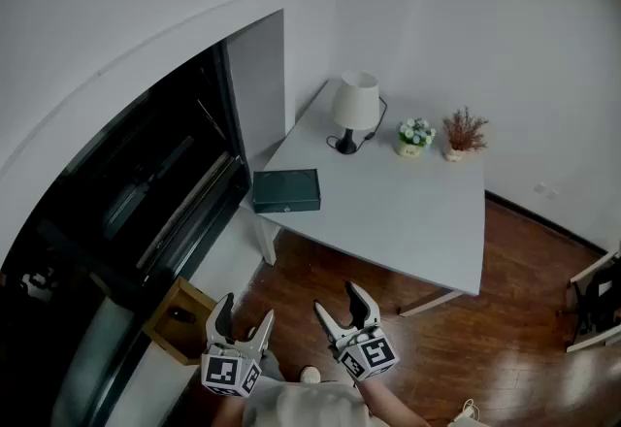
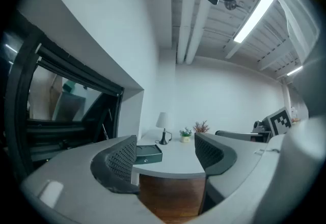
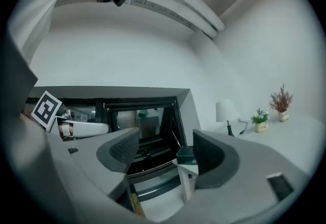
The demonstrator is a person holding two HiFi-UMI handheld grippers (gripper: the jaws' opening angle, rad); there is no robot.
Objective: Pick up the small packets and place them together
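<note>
We find the middle and right of the counter bare, with wide room to pass. A dark green box sits at its near left edge. A lamp, a small flower pot and a pot of dried stems line the far edge by the wall. The dark window frame crowds the left, with a wooden crate below it. Between the counter and the left hand-held gripper and right hand-held gripper lies open floor.
</note>
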